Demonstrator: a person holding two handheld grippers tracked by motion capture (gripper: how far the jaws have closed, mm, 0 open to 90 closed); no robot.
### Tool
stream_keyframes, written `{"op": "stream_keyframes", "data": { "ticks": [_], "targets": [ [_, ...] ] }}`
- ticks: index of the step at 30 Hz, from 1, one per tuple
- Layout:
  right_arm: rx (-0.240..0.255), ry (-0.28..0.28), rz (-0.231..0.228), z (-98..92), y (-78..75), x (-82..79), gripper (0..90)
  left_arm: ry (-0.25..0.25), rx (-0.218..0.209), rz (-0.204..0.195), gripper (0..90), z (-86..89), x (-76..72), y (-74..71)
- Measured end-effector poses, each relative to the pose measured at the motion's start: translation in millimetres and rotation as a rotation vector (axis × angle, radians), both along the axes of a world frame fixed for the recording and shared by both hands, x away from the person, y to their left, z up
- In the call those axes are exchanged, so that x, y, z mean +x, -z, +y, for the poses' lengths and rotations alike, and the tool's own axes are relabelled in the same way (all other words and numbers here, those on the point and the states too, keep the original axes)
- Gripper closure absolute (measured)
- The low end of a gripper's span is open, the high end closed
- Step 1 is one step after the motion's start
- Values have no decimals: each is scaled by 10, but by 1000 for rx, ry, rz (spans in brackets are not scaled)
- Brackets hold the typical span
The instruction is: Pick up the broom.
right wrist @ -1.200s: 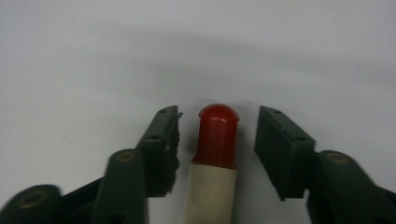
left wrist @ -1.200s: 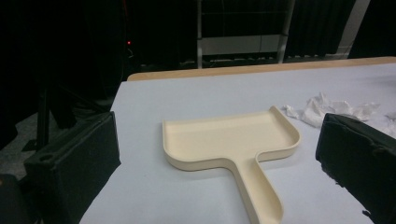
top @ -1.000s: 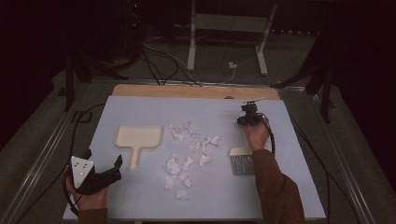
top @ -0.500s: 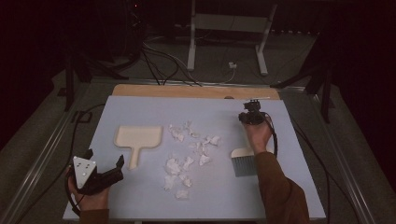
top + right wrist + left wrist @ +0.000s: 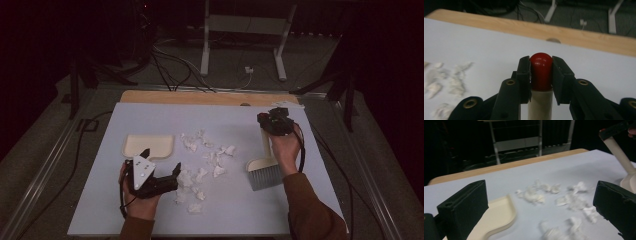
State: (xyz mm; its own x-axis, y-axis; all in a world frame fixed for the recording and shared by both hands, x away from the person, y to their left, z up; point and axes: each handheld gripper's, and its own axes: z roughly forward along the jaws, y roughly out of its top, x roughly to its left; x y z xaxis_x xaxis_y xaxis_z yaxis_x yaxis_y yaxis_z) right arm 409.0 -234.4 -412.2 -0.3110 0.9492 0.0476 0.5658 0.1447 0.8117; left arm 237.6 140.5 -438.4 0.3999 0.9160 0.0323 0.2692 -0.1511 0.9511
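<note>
My left tool (image 5: 162,181), jaws apart, has advanced right to the dustpan (image 5: 148,145) handle; right tool (image 5: 274,123) stays clamped on the brush (image 5: 265,167). Sweeping scraps (image 5: 202,159) seems imminent.

No legible text or labels anywhere.

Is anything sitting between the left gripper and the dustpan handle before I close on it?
Nothing visible does. The left gripper, open, hovers just near of the dustpan; in the left gripper view the cream pan runs between its jaws. The paper scraps lie to the side, toward the brush.
</note>
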Motion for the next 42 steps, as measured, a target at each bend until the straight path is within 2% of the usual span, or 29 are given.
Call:
{"op": "stream_keyframes", "data": {
  "ticks": [5,10,15,20,25,28,39,40,42],
  "targets": [
    [21,-22,-51,2,-111,-161,708,40,-36,11,5,-239,98,0],
    [51,-54,-94,-9,-229,-348,709,82,-46,31,5,-462,157,99],
    [56,-72,-120,19,-298,-436,710,119,-37,60,6,-643,218,188],
    [82,-84,-142,38,-336,-512,710,151,-79,76,23,-789,269,236],
    [97,-108,-154,76,-364,-573,710,203,-70,112,43,-1002,330,290],
    [111,-115,-159,85,-375,-597,710,236,-92,136,58,-1112,364,312],
    [135,-159,-188,198,-433,-724,710,348,-48,218,79,-1533,474,425],
    [135,-165,-189,214,-438,-731,710,354,-51,228,87,-1556,485,443],
    [139,-179,-198,259,-453,-757,710,369,-55,248,168,-1593,512,478]
  ]
}}
